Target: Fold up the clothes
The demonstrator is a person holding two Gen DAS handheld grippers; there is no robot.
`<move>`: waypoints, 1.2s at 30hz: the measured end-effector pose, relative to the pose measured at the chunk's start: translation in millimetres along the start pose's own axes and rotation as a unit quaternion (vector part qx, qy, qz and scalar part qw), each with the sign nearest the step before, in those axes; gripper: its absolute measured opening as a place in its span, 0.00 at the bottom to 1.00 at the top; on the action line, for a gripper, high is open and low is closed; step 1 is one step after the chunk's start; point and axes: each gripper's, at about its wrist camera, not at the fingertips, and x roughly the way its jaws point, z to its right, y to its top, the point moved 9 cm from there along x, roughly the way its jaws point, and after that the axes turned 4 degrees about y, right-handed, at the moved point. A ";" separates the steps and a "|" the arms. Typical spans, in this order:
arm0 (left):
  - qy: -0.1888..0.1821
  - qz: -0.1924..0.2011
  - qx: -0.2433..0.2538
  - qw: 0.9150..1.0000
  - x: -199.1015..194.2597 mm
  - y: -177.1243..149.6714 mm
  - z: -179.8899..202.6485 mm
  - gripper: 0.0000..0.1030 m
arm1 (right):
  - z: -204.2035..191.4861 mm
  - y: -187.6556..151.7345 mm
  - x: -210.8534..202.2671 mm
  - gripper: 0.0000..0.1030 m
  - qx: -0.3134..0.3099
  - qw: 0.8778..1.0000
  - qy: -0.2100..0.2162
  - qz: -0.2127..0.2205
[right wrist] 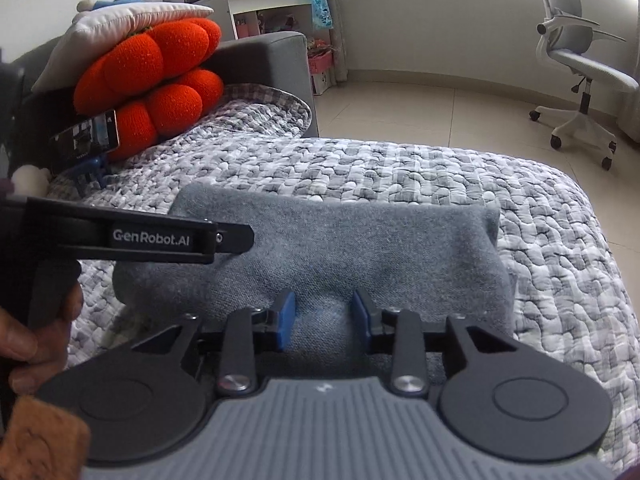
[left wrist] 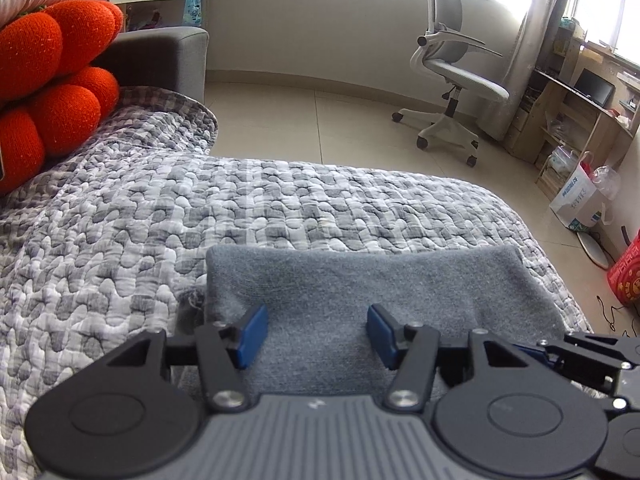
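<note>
**Both grippers hovering open over a folded grey garment**

A folded blue-grey fleecy garment (left wrist: 360, 280) (right wrist: 320, 240) is lying as a compact rectangular bundle on a grey-and-white checked quilted bedspread (left wrist: 160, 208) (right wrist: 440, 176), near the bed's front edge.

The left gripper (left wrist: 318, 334) is sitting low over the near part of the bundle with its blue-padded fingers (left wrist: 253, 334) spread wide apart, gripping nothing; whether the pads are touching the cloth cannot be told. In the right wrist view its black body is reaching in from the left above the bundle's left end, with a hand (right wrist: 38, 344) wrapped around its handle.

The right gripper (right wrist: 323, 318) is also standing open, its blue pads (right wrist: 286, 316) apart on either side of a small hump of the cloth without clamping it.

A stack of orange knitted pumpkin-shaped cushions (left wrist: 56, 80) (right wrist: 156, 76) is resting against the grey sofa arm (left wrist: 160, 56) (right wrist: 264, 60) beyond the bundle, and a white-and-grey swivel office chair (left wrist: 452, 68) (right wrist: 580, 68) is standing well apart on the tiled floor.
</note>
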 end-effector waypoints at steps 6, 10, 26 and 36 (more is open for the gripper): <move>-0.005 0.017 -0.006 1.000 -11.1 4.9 -0.4 0.56 | -0.7 4.0 -1.7 0.36 -0.002 1.000 -0.003 -0.001; -0.007 0.009 -0.002 1.000 -8.1 -1.3 4.1 0.56 | 2.4 8.3 -13.5 0.37 0.022 1.000 0.012 0.016; 0.001 0.007 0.009 1.000 -5.3 -4.9 7.2 0.57 | -3.4 -0.7 -8.2 0.40 0.003 1.000 0.006 -0.014; -0.011 0.018 0.002 1.000 -16.7 -1.9 8.3 0.57 | -2.5 2.2 -15.0 0.41 0.004 1.000 0.006 -0.004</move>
